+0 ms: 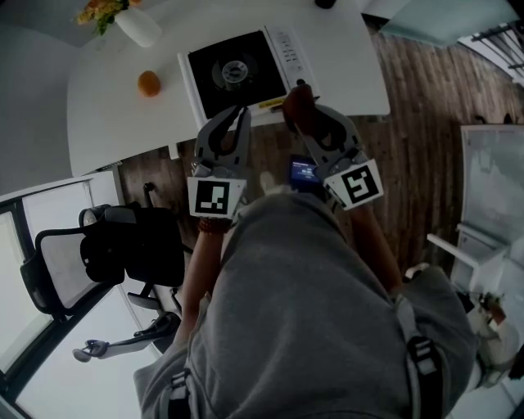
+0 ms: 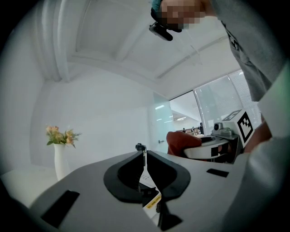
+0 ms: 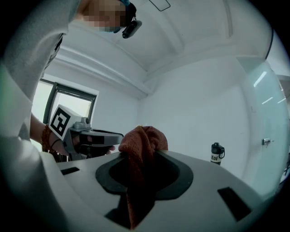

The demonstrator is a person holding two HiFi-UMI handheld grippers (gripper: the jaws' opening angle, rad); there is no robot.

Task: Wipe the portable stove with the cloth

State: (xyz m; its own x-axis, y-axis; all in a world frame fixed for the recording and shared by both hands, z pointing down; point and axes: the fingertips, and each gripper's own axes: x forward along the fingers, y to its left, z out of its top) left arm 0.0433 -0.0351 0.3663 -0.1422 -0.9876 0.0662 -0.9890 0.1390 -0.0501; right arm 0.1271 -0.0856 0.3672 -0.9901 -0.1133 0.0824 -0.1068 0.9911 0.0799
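Grey-clad shoulders of the person [image 1: 311, 311] fill the foreground, both hands reaching toward the white tabletop [image 1: 115, 123]. Right tongs [image 1: 300, 90] are clamped on a bunched rust-brown cloth [image 1: 295, 106], which sits at the front right corner of the portable stove [image 1: 233, 69] (whether it touches the stove cannot be made out). Left tongs [image 1: 243, 109] are closed together, tips at the stove's front edge. An orange [image 1: 149, 83] and a vase of flowers [image 1: 135, 23] stand left of the stove.

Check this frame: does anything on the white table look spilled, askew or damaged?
Nothing stands out. The white, black-topped portable stove sits flat on the white table, a small orange fruit beside it; the right gripper holds a rust-brown cloth.
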